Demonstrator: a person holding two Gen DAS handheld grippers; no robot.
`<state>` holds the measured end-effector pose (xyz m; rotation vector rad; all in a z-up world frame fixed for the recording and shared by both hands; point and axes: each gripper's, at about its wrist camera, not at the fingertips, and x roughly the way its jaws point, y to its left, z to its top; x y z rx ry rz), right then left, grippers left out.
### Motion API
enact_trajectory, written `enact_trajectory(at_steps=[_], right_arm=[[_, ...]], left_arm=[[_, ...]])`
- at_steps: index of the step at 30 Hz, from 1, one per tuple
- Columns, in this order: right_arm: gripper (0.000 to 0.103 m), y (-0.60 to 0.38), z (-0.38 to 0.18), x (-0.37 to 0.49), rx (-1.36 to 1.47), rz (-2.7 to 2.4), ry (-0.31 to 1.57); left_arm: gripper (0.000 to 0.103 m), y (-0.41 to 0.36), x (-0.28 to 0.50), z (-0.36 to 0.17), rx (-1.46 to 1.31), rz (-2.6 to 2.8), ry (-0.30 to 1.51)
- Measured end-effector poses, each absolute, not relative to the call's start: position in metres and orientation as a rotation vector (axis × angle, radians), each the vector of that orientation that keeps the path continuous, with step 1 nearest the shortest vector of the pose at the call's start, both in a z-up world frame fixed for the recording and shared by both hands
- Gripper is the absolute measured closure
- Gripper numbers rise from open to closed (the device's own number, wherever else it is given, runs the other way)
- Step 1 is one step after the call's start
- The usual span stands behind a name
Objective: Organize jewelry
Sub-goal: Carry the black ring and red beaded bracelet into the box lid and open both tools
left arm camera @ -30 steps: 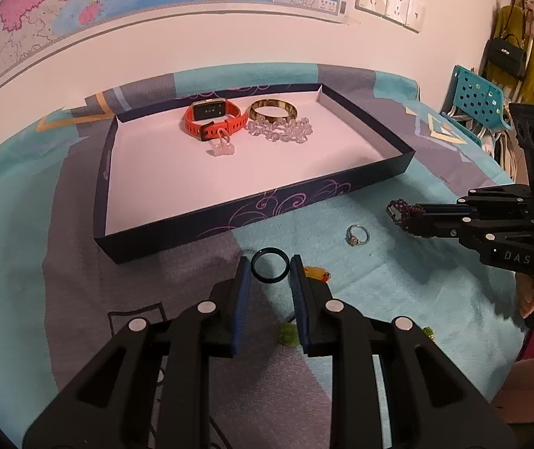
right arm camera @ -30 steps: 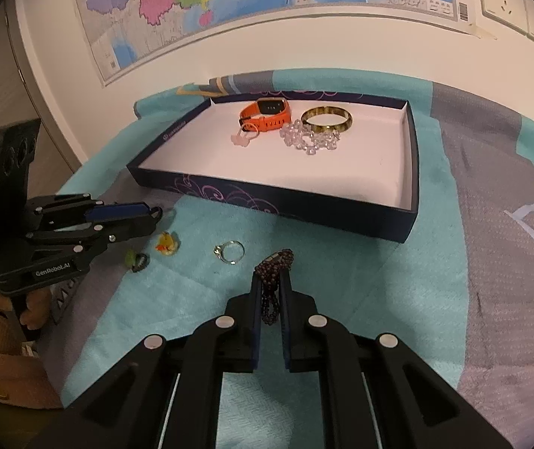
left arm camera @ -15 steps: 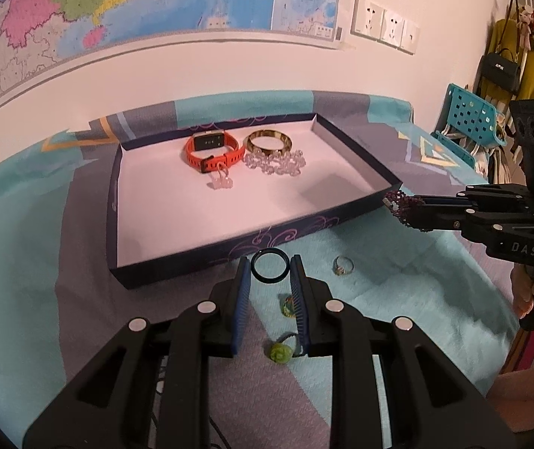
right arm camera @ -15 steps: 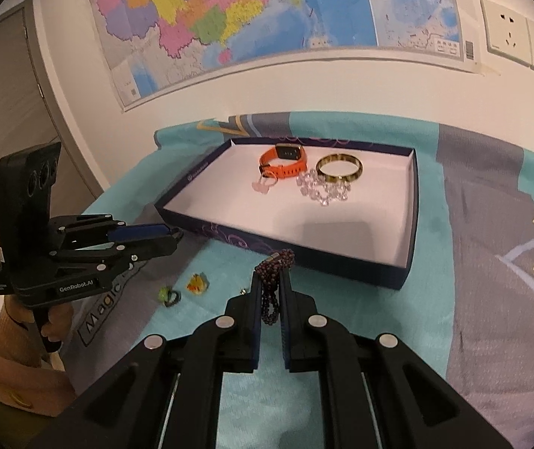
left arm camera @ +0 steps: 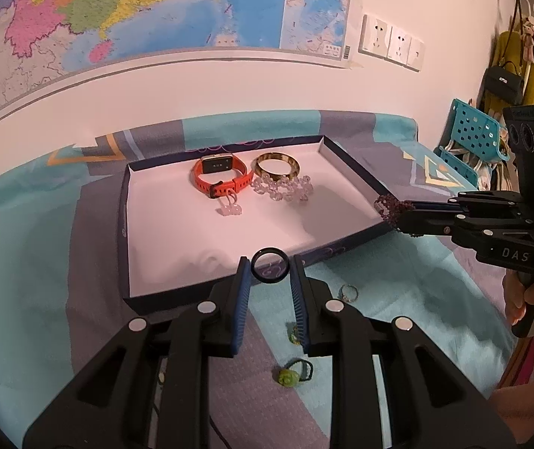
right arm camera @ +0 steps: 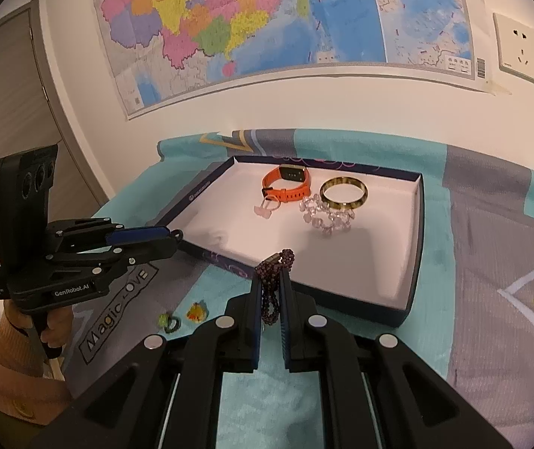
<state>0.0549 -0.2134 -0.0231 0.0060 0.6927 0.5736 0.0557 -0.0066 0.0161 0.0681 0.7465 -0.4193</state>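
- The left gripper point(left arm camera: 270, 280) has its jaws clamped on a thin black ring point(left arm camera: 270, 265), pinched by its two sides at the very tips so the hoop stands upright. This probably lets it drop flat when released.
- The right gripper point(right arm camera: 270, 280) has its jaws nearly together, clamped on a dark beaded bracelet point(right arm camera: 274, 280). The clasp end pokes out above the tips and a loop of beads hangs between the fingers, so the strand is held bunched and is unlikely to snag.
- Both grippers hang in the air by the near wall of the shallow dark-sided tray point(left arm camera: 126, 232), which suggests that each piece is being carried in to join what lies there.
- Four pieces lie in the tray, grouped near the far wall: one orange watch point(left arm camera: 220, 177), one gold bangle point(left arm camera: 276, 164), one clear bead bracelet point(left arm camera: 284, 189) touching the bangle, and one small pale charm ring point(left arm camera: 229, 205) just in front of the watch.
- Three pieces lie on the blue-and-grey cloth point(left arm camera: 27, 299) outside the tray: one silver ring point(left arm camera: 347, 293), one green flower ring point(left arm camera: 291, 376), and one yellow-orange trinket point(right arm camera: 196, 312), partly hidden behind the left gripper's finger in its own view.
- That makes nine pieces: four stored, two in the air and three waiting.
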Motion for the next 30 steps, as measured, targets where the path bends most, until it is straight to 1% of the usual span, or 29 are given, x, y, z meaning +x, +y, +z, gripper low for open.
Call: enact_trajectory(at_steps=[10,30], right_arm=[[0.096,-0.209,-0.018,0.069,0.0,0.581,0.679],[0.096,-0.196,-0.023,0.104,-0.012,0.57,0.698]], left_arm=[[0.081,-0.009,0.068,0.019,0.061,-0.407,0.741],[0.081,-0.011,0.101,0.007,0.05,-0.368,0.771]])
